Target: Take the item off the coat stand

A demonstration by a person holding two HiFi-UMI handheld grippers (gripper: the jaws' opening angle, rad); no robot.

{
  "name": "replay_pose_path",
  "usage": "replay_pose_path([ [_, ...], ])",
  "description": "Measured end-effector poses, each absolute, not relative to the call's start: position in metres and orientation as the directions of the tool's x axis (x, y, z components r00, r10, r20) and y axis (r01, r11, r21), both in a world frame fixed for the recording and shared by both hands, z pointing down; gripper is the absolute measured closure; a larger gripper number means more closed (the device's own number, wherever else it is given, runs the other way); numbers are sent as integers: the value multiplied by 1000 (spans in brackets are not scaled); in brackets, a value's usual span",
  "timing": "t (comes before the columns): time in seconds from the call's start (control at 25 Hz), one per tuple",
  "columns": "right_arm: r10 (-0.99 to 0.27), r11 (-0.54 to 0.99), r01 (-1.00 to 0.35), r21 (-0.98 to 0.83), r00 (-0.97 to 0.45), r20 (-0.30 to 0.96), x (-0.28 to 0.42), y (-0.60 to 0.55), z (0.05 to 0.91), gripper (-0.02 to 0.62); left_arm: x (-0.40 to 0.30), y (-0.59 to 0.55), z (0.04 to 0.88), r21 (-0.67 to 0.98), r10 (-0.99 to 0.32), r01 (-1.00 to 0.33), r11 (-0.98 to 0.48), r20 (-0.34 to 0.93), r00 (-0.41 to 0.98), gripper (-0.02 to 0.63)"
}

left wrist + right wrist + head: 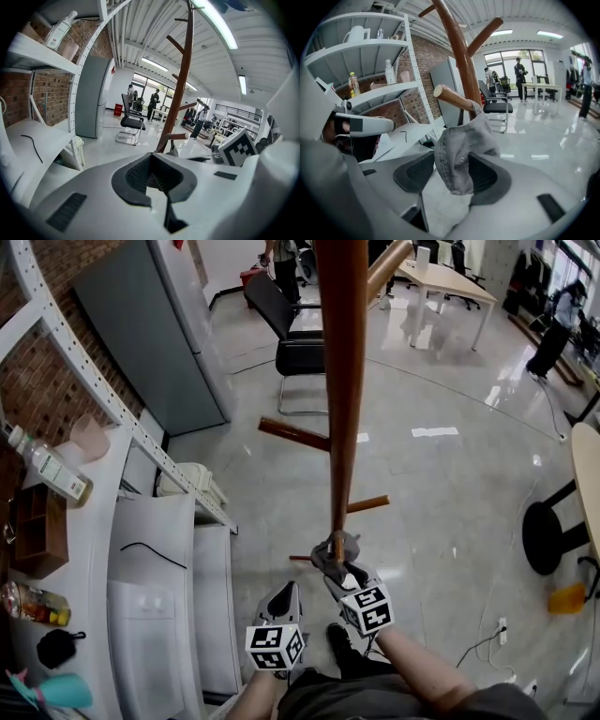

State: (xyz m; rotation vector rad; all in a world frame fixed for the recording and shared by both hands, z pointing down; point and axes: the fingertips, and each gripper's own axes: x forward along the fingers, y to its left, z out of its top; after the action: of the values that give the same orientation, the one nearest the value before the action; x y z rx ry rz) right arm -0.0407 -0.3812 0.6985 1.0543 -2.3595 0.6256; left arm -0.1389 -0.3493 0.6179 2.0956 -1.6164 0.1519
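right fingers (412,176) pinch soft grey cap (461,145) on wooden peg (452,98); left fingers (136,176) clenched.

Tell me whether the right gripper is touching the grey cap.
Cannot tell. In the right gripper view the cap hangs between the right gripper's jaws and overlaps one pad, but neither contact nor gap shows plainly.

Head view downward, gripper views upward, sharing coat stand (342,381)
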Motion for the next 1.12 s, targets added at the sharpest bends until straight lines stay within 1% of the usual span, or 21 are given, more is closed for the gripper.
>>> replay_pose_path([
  [0.08,-547,599,-771,-214,-590,594,-40,-381,700,357,-140,-348,620,308,-878,-934,-180,378,294,600],
  [0.2,-558,599,-778,-191,-576,597,-37,-383,697,472,-141,-348,618,302,-876,-935,-185,381,296,600],
  [0.28,-567,593,-783,-187,-571,594,-34,-383,694,497,-142,-347,615,296,-874,-936,-190,382,299,600],
  [0.56,-625,555,-811,-184,-552,551,-28,-382,670,517,-145,-341,608,290,-875,-935,-203,376,306,600],
  [0.84,-656,539,-820,-192,-552,514,-22,-372,643,522,-138,-331,596,282,-873,-929,-239,357,332,600],
  [1.12,-690,556,-820,-136,-546,475,-14,-355,616,522,-138,-316,580,280,-879,-925,-257,330,344,600],
])
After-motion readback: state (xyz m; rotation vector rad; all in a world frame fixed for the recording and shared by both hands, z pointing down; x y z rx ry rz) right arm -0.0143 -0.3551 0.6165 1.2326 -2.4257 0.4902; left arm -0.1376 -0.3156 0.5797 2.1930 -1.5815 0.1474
